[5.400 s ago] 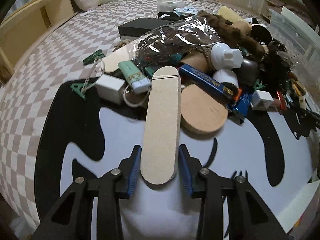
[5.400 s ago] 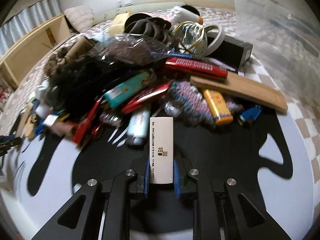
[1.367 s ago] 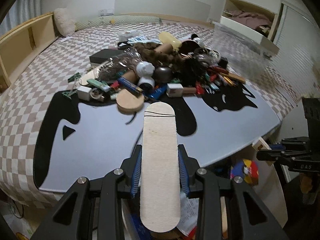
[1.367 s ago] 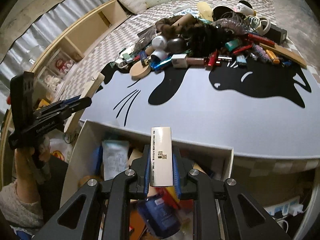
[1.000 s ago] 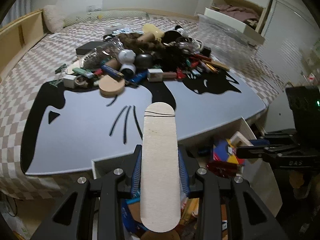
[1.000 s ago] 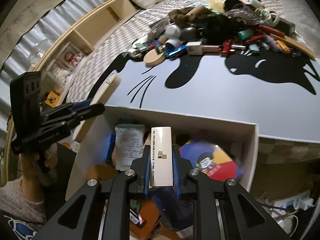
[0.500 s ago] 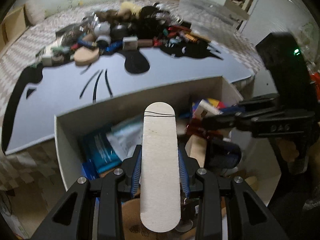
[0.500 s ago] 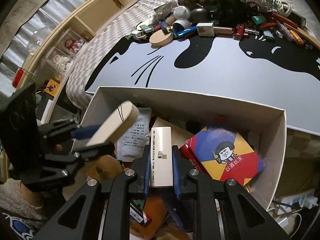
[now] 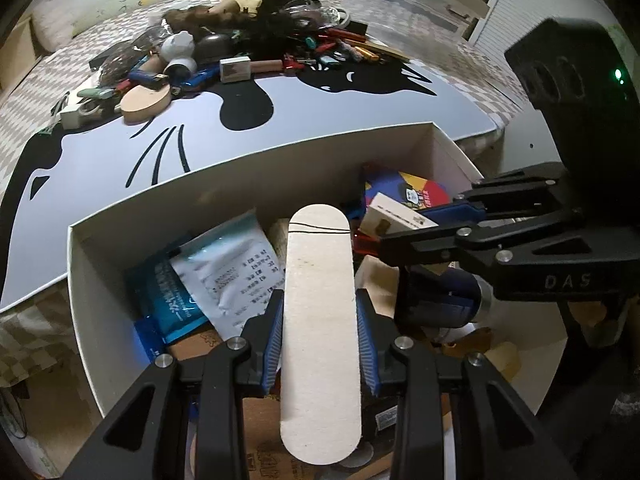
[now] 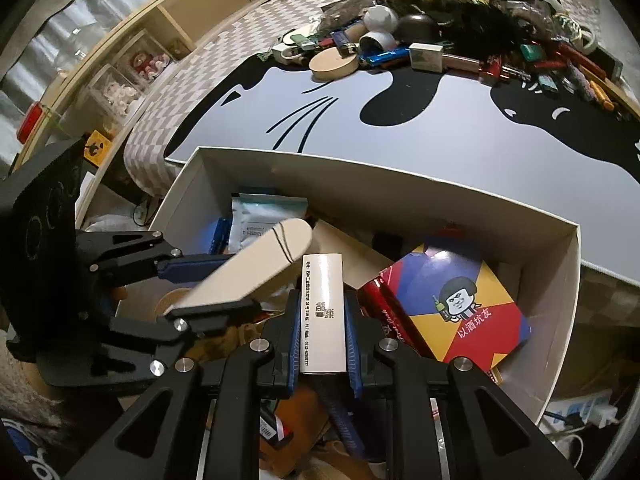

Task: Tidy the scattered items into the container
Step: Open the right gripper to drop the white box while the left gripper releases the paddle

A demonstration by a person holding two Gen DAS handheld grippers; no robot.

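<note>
My left gripper (image 9: pixel 319 320) is shut on a long pale wooden board with rounded ends (image 9: pixel 320 308), held over the open white box (image 9: pixel 168 188). My right gripper (image 10: pixel 323 322) is shut on a small white box with printed text (image 10: pixel 323 312), also above the white box (image 10: pixel 400 184). Each gripper shows in the other's view: the right gripper (image 9: pixel 444 220) with the small white box (image 9: pixel 394 216), and the left gripper (image 10: pixel 208 280) with the board (image 10: pixel 252 264). The box holds packets, a colourful carton (image 10: pixel 460 304) and other items.
A pile of scattered items (image 9: pixel 240 52) lies at the far side of the grey cat-print mat (image 9: pixel 320 120) on the checkered bed. A round wooden disc (image 10: pixel 334 65) sits at the pile's near edge. Wooden shelving (image 10: pixel 140 52) stands left. A power strip (image 10: pixel 580 408) lies right of the box.
Both grippers carried their items from the pile on the mat back over the mat's edge and down over the open white box. Both stay shut.
</note>
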